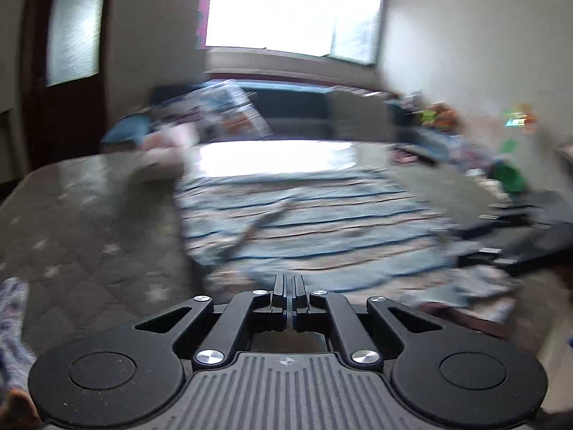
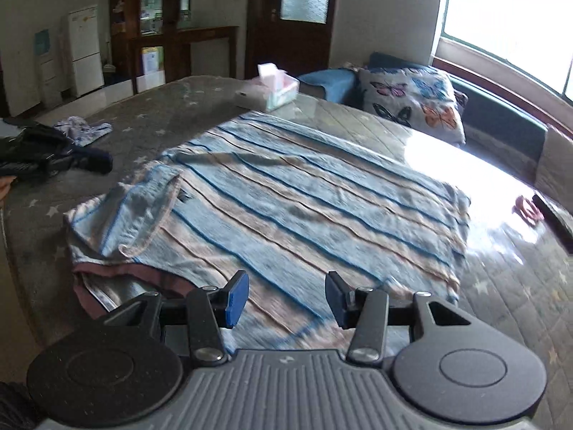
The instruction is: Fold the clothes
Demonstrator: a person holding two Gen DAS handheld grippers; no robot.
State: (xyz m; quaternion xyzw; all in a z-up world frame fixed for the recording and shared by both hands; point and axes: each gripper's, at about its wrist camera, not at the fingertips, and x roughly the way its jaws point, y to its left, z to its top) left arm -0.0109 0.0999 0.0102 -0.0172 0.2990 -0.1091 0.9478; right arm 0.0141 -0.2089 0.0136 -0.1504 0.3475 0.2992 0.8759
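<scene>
A blue and beige striped shirt (image 2: 286, 208) lies spread flat on the grey starred mattress (image 2: 186, 107); its left sleeve is folded over the body. My right gripper (image 2: 286, 297) is open and empty, just above the shirt's near hem. In the blurred left wrist view the same shirt (image 1: 304, 222) lies ahead. My left gripper (image 1: 290, 286) is shut with nothing between its fingers, at the shirt's near edge.
A tissue box (image 2: 277, 89) and a butterfly pillow (image 2: 412, 100) sit at the far side. A dark garment (image 2: 53, 157) and a patterned cloth (image 2: 84, 127) lie at the left. A pink item (image 2: 528, 208) lies at the right. The other gripper (image 1: 519, 247) shows at the right.
</scene>
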